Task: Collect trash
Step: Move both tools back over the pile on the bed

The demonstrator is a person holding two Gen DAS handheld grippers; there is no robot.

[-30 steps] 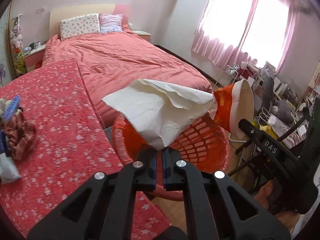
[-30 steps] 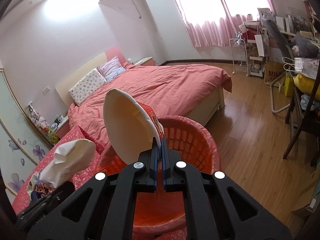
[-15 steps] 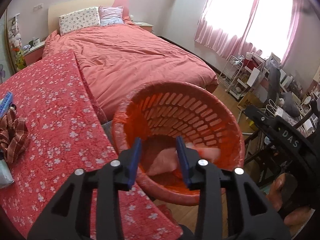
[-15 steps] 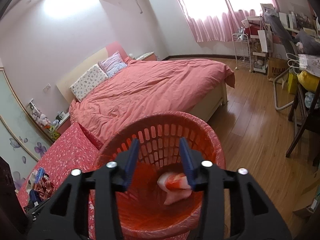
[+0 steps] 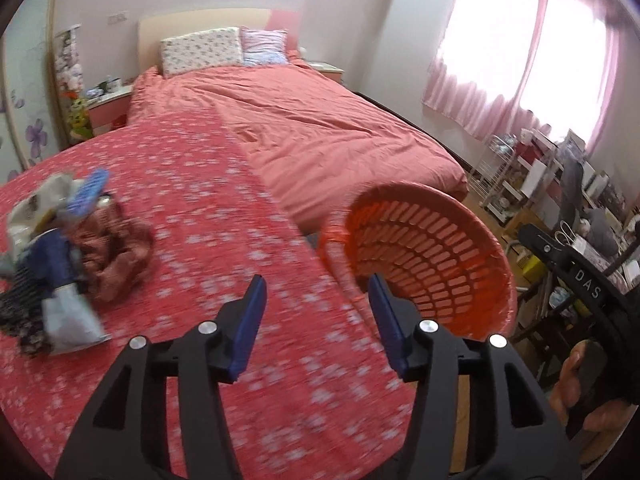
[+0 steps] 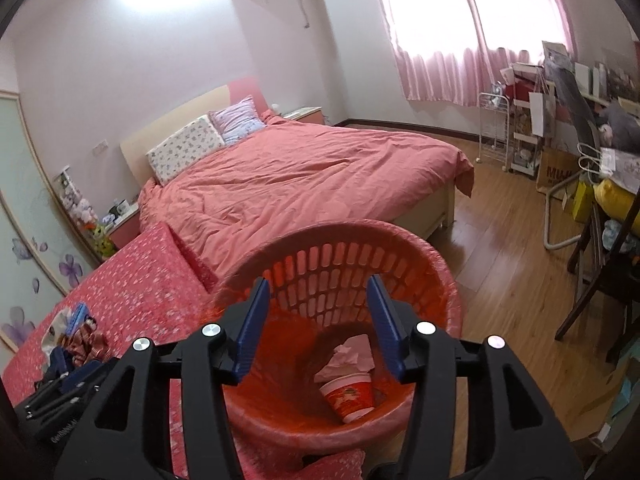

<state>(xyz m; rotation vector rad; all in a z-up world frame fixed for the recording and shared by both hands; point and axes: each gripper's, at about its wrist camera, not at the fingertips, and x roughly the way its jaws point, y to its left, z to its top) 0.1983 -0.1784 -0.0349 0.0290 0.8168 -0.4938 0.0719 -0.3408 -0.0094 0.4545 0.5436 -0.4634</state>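
Observation:
An orange slatted trash basket (image 5: 432,256) stands beside the table with the red flowered cloth (image 5: 224,208). In the right wrist view a red paper cup (image 6: 348,394) and a crumpled white paper (image 6: 350,354) lie at the bottom of the basket (image 6: 400,236). My right gripper (image 6: 318,282) hangs over the basket, its jaws opening with nothing between them. My left gripper (image 5: 316,280) is over the table's edge left of the basket, its jaws also opening and empty. A pile of wrappers and cloth (image 5: 60,248) lies on the table at the left.
The bed with a pink cover (image 5: 320,128) lies behind table and basket. Wood floor (image 6: 512,272), a dark chair (image 6: 600,280) and cluttered shelves (image 6: 528,136) are to the right. A hand (image 5: 576,392) holds the right gripper's black body (image 5: 580,280).
Both grippers went from shut to open. The white paper and the red cup dropped into the basket. The left gripper swung left, from over the basket to the table's edge.

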